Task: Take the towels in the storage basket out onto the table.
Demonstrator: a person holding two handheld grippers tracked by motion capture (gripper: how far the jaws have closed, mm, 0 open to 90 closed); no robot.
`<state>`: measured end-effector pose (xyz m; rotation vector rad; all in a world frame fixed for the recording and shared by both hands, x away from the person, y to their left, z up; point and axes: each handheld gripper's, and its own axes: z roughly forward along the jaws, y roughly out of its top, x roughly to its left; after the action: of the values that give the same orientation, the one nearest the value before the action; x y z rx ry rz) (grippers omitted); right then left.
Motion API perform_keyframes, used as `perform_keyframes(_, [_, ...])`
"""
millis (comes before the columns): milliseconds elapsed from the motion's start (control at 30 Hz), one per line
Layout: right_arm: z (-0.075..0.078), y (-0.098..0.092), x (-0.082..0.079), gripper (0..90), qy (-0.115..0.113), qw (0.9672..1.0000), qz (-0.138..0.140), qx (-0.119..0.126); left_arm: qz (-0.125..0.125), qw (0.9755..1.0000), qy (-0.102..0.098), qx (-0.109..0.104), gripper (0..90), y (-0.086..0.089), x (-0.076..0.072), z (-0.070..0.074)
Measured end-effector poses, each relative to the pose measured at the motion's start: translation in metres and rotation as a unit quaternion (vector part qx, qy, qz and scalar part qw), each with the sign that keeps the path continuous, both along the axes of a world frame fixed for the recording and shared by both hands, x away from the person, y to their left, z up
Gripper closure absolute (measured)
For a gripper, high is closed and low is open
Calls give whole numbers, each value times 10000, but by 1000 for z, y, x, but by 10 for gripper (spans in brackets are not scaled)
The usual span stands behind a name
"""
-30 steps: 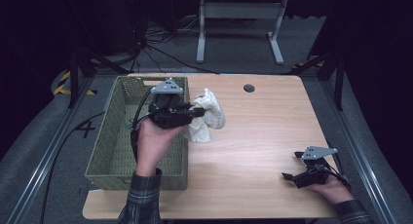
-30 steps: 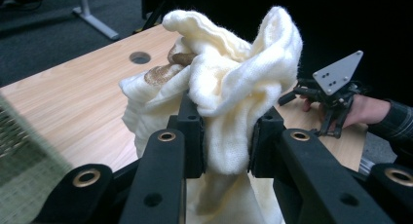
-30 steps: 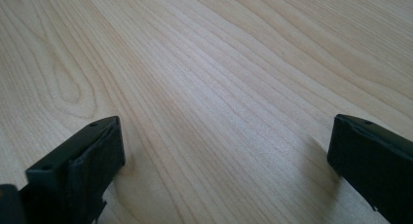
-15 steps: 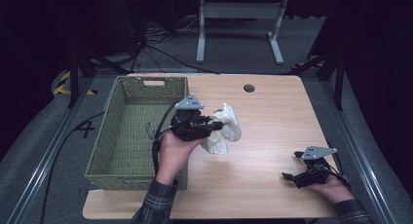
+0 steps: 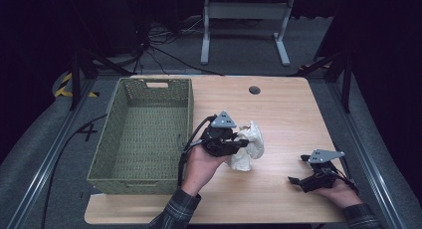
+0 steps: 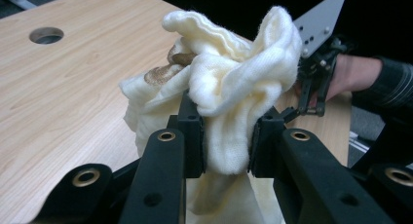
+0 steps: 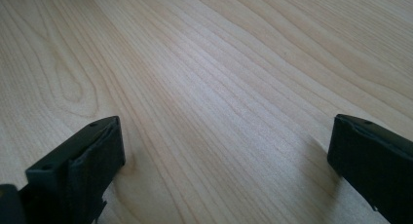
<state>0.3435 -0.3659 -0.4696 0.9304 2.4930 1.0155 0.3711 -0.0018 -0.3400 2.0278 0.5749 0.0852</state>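
- Left claw [image 5: 247, 143] is clenched on a crumpled cream towel [image 5: 247, 148]; in the left gripper view both black pads bite into a fold of the cloth [image 6: 229, 87], bunching it between them.
- The towel has a small brown patch or print on one fold; too rumpled to read what it is.
- The towel is over the wooden bench [image 5: 278, 109], right of the green woven basket [image 5: 119, 139] and clear of its rim. Most of the bundle hangs or rests low at the bench surface; cannot tell whether it actually touches the wood.
- The basket's floor shows bare weave, nothing lying in it.
- Right claw [image 5: 298, 181] sits at the near right corner of the bench, jaws spread wide with only bare wood grain [image 7: 219, 87] between them — released, grasping nothing. It is well apart from the towel.
- Judgement on progress: the cloth is out of the basket and brought to the open bench, so the fetching part looks done.
- Left to do, likely: set the towel down, let go, then spread or fold it, probably with the idle right claw joining in. No flattening or folding is visible yet; the cloth is a tight wad.
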Motion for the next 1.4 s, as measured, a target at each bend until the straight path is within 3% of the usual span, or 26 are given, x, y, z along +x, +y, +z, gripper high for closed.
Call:
perform_keyframes(533, [0, 0, 0, 2, 2, 10000, -3, 0, -395, 9989, -21, 252, 728, -32, 2, -37])
perform_keyframes(700, [0, 0, 0, 2, 2, 10000, -3, -1, -410, 9983, -92, 392, 728, -40, 2, -47])
perform_keyframes(1033, [0, 0, 0, 2, 4, 10000, -3, 1, -600, 9958, 97, 687, 723, -57, 4, -76])
perform_keyframes(1400, [0, 0, 0, 2, 6, 10000, 12, -1, -630, 9933, 243, 934, 719, -65, 5, -98])
